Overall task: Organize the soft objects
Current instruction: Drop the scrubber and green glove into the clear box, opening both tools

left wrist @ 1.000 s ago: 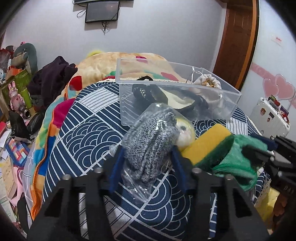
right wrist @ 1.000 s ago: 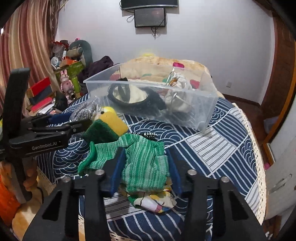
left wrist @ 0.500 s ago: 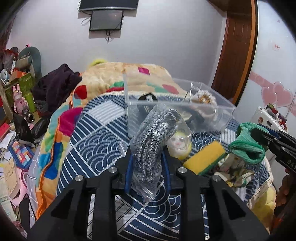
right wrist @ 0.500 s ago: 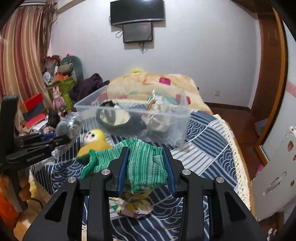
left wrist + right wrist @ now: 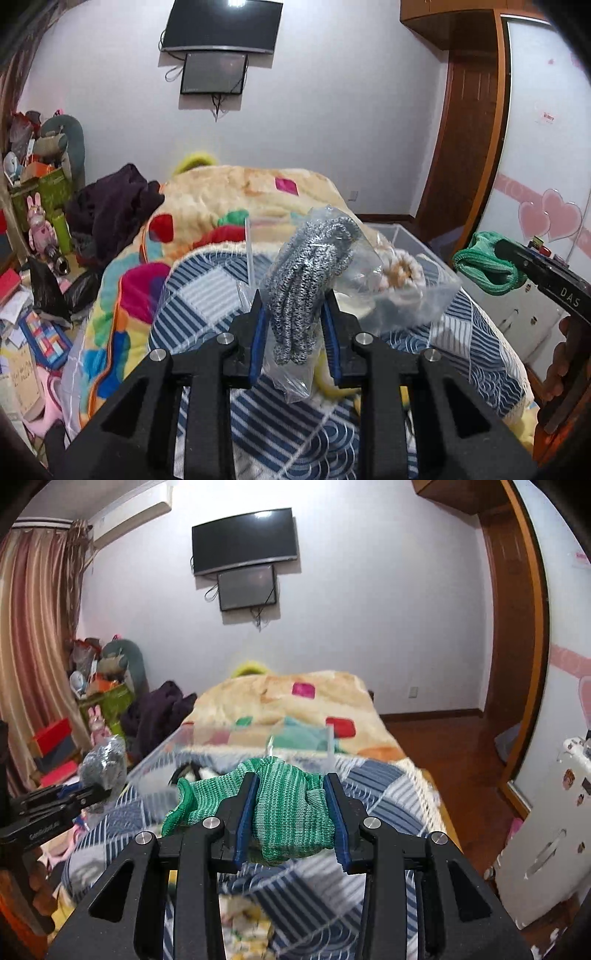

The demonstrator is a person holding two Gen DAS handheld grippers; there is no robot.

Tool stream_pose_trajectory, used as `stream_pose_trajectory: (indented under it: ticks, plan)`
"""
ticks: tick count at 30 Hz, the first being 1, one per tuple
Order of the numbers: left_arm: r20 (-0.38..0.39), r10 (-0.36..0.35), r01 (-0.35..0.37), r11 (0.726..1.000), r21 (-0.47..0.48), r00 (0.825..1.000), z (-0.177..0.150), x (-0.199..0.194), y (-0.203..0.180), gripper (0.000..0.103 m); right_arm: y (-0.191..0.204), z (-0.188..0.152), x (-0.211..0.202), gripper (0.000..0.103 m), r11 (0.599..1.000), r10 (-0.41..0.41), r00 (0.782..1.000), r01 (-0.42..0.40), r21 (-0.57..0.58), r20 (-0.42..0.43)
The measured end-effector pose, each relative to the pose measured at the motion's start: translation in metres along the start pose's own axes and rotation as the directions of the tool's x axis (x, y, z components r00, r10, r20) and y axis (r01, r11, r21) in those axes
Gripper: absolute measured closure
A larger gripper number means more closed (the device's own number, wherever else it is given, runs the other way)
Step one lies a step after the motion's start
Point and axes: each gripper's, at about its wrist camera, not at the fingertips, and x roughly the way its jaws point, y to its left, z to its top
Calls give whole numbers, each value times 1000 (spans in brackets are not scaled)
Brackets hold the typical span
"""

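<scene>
My left gripper (image 5: 294, 317) is shut on a clear plastic bag with a grey knitted item (image 5: 310, 280) and holds it up above the blue patterned bedcover (image 5: 295, 424). My right gripper (image 5: 291, 801) is shut on a green knitted cloth (image 5: 284, 808), also lifted; the cloth also shows at the right of the left wrist view (image 5: 484, 267). The clear plastic bin (image 5: 207, 753) stands on the bed just beyond both grippers and holds a few soft items. The bagged grey item also shows at the left of the right wrist view (image 5: 105, 764).
A colourful patchwork blanket (image 5: 236, 199) covers the far bed. Dark clothes (image 5: 110, 206) and toy clutter (image 5: 40, 206) lie at the left. A white cabinet (image 5: 546, 823) and a wooden door (image 5: 469, 140) stand at the right. Soft items (image 5: 243, 923) lie below the right gripper.
Both grippers closed on their items and lifted them off the bedcover, rising and tilting up toward the bin. The sponge and doll stayed below, now out of sight.
</scene>
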Motion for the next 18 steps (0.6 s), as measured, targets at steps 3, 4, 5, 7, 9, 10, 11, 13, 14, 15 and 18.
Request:
stream_pose_trajectory:
  ticks: [3,4,5,7,9,10,11,13,14,15,18]
  plan:
    - [7,6,-6,1000,8,1000,10,9,0,75,2,9,9,70,1000,-4,1000,4,0,18]
    - [4,3,-3,1000,10,1000,14,13,0,75,3,11,13,70,1000,-3,1000,3,-1,19]
    - [1,0,0,1000,12,1000,17,18,0,75,5,12,15,70,1000,-1,1000,1,-6,16]
    - [-8,-4,4,1000,19,1000,21,25,-2,75,9,14,24,70,1000,-1,1000,2,-23,8]
    - [-18,-5,5,1000,25,1000,23,32,-4,75,16,14,34,70,999,2,1000,-2,-41,-10]
    - [-26,-5,5,1000,29,1000,25,38,-5,75,18,14,38,70,999,5,1000,-6,-47,-18]
    - [-34,-8,9,999,32,999,25,43,-5,75,19,14,42,70,999,7,1000,-8,-53,-25]
    - [-55,-10,12,999,38,998,27,55,-7,75,24,14,51,70,997,11,999,-14,-70,-44]
    - [-62,-9,11,999,39,998,26,58,-8,75,26,14,55,70,997,13,998,-17,-78,-54]
    - [-72,-8,11,999,42,997,27,63,-8,75,29,14,60,70,996,12,998,-18,-88,-64]
    - [-95,0,6,998,60,995,26,76,-11,75,34,14,72,70,994,12,995,-22,-110,-94]
